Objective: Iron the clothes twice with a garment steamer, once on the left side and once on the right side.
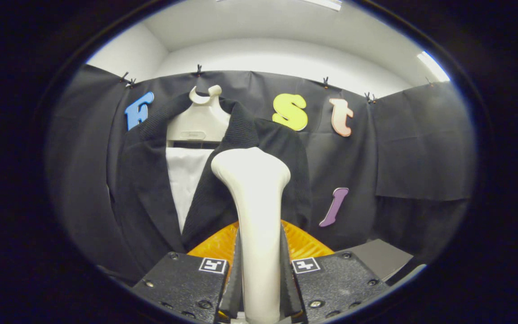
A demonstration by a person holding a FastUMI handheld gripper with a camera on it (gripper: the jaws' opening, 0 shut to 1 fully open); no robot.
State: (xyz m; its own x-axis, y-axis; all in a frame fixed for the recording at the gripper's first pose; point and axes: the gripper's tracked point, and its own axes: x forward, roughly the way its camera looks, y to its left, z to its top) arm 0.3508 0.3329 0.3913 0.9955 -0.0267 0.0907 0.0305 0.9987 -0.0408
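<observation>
The main risk at this point is slippage: the smooth white plastic garment steamer (256, 216) is tall and flares into a wide head above a narrow handle, so sideways pressure against the cloth could, in my judgement, twist or tilt it within the grip. A second risk is coverage — the head sits in front of the lapel on one side of the garment, and a stroke that drifts toward the centre opening would leave the outer part of that side untreated or overlap the other side. A third risk is snagging the head on the ribbed lapel edge and dragging the garment off its hanger. The gripper (261, 288) is closed to a narrow gap that matches the handle's width; both fingers (234, 279) press against the handle, one on each side, and the steamer stands upright between them. The dark knitted jacket (151, 189) hangs just beyond the steamer head on a cream plastic hanger (200, 119), in front of the black cloth wall (421, 144), with a white panel (185, 175) visible in its open front. Whether the head touches the fabric cannot be determined. An orange ribbed object (216, 245) lies low behind the fingers.
</observation>
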